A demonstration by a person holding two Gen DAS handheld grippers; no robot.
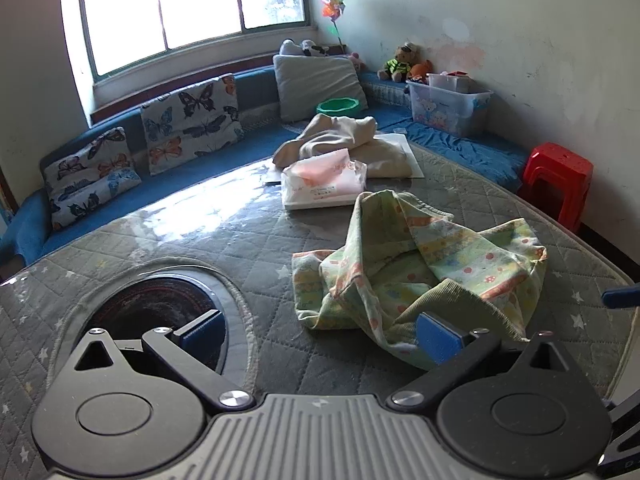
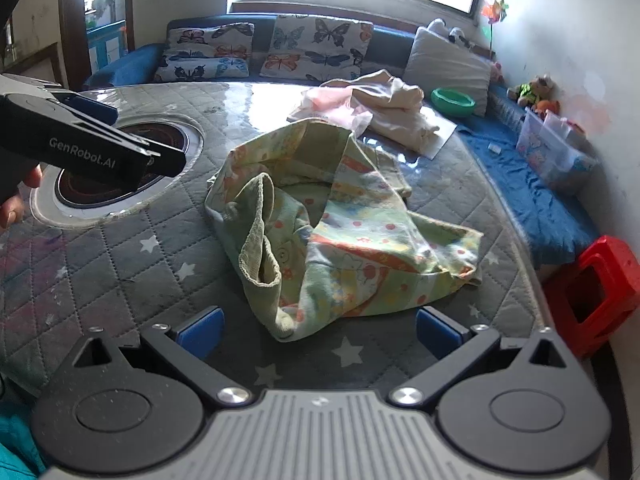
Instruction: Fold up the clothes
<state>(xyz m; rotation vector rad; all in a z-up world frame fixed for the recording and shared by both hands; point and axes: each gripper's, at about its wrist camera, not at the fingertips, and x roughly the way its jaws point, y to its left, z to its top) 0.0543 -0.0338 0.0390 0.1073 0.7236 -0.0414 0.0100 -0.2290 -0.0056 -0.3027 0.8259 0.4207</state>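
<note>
— Where am I working?
— A home living room, as I see it: a blue bench sofa [image 1: 224, 148] under a wide window [image 1: 192, 4], with butterfly cushions [image 1: 192, 120] on it.
— Anything else?
— Stuffed toys [image 1: 400, 62] and a toy-filled plastic bin [image 1: 448, 106] in the corner, a red stool [image 1: 558, 182], and a quilted table [image 1: 200, 240] with a built-in cooktop [image 1: 160, 316].

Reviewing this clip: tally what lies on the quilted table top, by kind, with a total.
Crumpled garments: 2, the green patterned one and the cream one
Plastic-wrapped packs: 1, pink and white
Flat white sheets: 1, under the cream garment
Total: 4
</note>
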